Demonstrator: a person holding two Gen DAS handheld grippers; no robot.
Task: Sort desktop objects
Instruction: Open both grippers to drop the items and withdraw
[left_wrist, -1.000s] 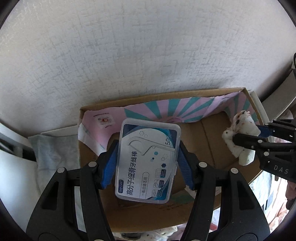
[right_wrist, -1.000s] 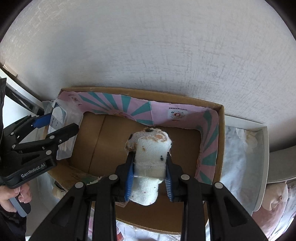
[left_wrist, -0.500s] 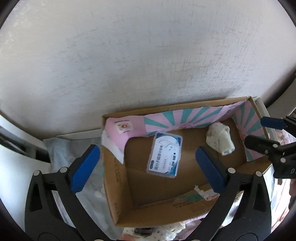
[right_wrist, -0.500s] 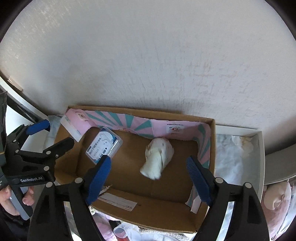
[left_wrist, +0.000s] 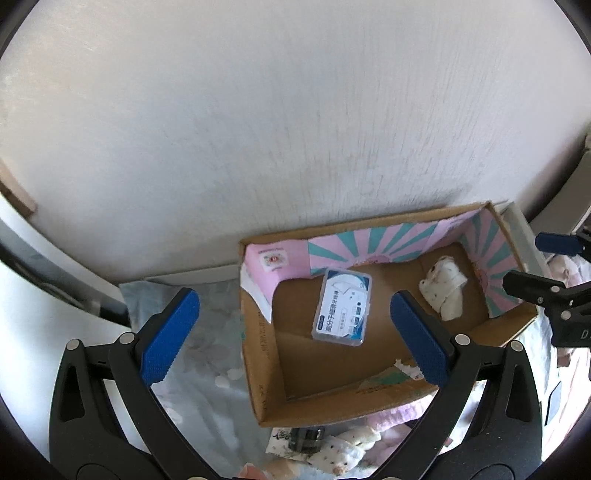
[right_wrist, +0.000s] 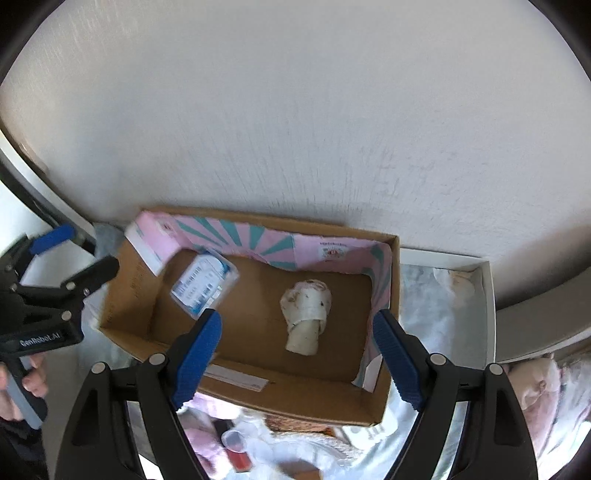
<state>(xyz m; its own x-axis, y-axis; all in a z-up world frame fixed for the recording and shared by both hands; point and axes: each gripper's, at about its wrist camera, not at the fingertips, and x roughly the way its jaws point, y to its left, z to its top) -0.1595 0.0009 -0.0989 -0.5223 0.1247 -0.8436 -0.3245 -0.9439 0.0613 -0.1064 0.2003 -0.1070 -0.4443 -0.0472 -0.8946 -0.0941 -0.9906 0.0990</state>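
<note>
- Two things lie on the floor of the cardboard box (left_wrist: 264, 373): the floss case (left_wrist: 341, 307) toward its left side, flat with its label up, and the rolled cloth (left_wrist: 443, 290) toward its right, near the pink and teal lining.
- Both grippers hang above the box with nothing in them. The left gripper (left_wrist: 295, 334) has its jaws spread wide, and the right gripper (right_wrist: 297, 360) is just as wide.
- Case and cloth lie well apart, neither touching a wall as far as I can tell.
- My reading: this drop is done, and the step in hand is pulling clear to fetch more clutter from the near side of the box.
- To do that well, lift straight up before swinging away, so a finger does not clip the near rim or drag the lining.
- Jaws are best left wide for the next pick.
</note>
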